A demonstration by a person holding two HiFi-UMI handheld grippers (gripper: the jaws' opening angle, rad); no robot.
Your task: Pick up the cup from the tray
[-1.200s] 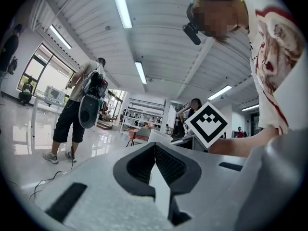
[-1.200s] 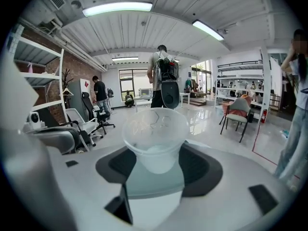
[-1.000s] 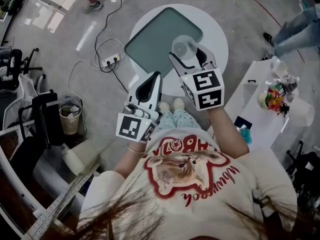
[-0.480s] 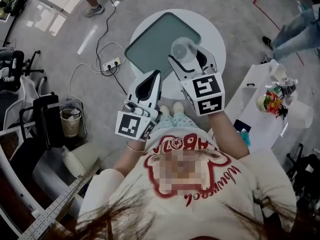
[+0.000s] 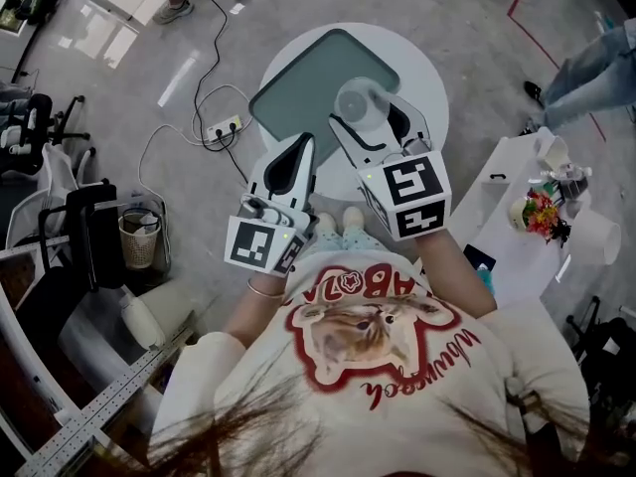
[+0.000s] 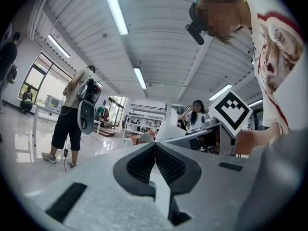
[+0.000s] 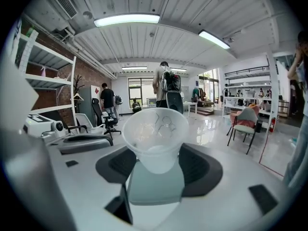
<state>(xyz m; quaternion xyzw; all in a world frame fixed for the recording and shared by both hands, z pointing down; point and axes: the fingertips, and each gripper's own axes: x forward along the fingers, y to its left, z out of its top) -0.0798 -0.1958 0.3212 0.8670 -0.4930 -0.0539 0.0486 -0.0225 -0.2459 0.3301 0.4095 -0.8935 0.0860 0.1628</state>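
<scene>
Hardly anything has shifted in the last second – my right gripper (image 5: 367,113) pinches the cup (image 5: 355,101) as it did then, and the pair sits a touch nearer the tray's middle than before. Its jaws are spread just wide enough to take the cup's lower body. In the right gripper view the two dark pads (image 7: 117,164) press the clear plastic cup (image 7: 155,134) from either side, rim up and mouth wide. The right gripper (image 7: 157,163) shows the grey-green tray (image 7: 155,189) in the gap under the cup. Whether the cup's base touches the tray or hangs clear of it I cannot tell.

From above, the cup lies over the tray's (image 5: 298,82) near right corner, the corner closest to me. That tray rests on a round white table (image 5: 429,73), whose bare rim shows on the tray's right and near sides.

My left gripper (image 5: 305,151) is at the tray's near edge, to the left of the cup and apart from it. In the left gripper view its ribbed pads (image 6: 167,161) are pressed together at the tip – nothing sits between them on the left gripper (image 6: 154,146).

On the floor left of the tray lies a power strip (image 5: 222,124) with its cable. Well to the tray's right stands a white side table (image 5: 507,227) carrying a bunch of flowers (image 5: 543,213).
</scene>
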